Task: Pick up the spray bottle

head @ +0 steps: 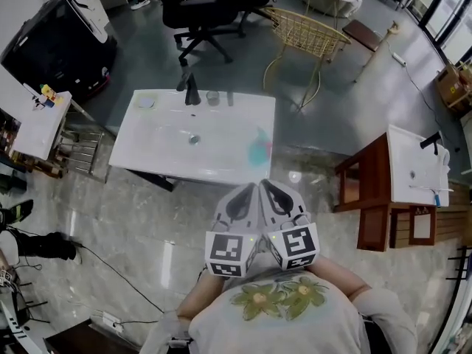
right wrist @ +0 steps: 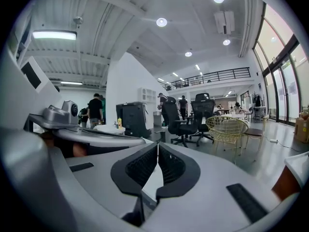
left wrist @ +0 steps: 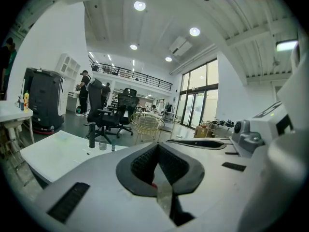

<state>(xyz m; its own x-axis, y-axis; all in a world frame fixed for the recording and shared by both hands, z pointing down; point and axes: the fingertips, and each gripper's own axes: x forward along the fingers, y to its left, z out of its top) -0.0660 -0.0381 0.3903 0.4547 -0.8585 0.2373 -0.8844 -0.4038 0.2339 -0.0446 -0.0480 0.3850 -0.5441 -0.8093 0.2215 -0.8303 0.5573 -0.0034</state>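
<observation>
A translucent teal spray bottle (head: 259,150) stands near the right end of the white basin countertop (head: 169,161). I hold both grippers side by side close to my chest, short of the countertop's near edge and pointing toward it. My left gripper (head: 254,186) is shut with nothing between its pads. My right gripper (head: 264,184) is shut and empty too. In the left gripper view the closed jaws (left wrist: 158,145) point past the countertop (left wrist: 53,151); the bottle is hidden there. The right gripper view shows its jaws (right wrist: 157,144) closed, with no bottle in sight.
A black faucet (head: 192,91), a small glass (head: 212,98) and a round dish (head: 145,102) sit along the countertop's far edge. Behind it stand black office chairs (head: 206,9) and a yellow wire chair (head: 306,32). A wooden stand with another basin (head: 413,168) is at the right.
</observation>
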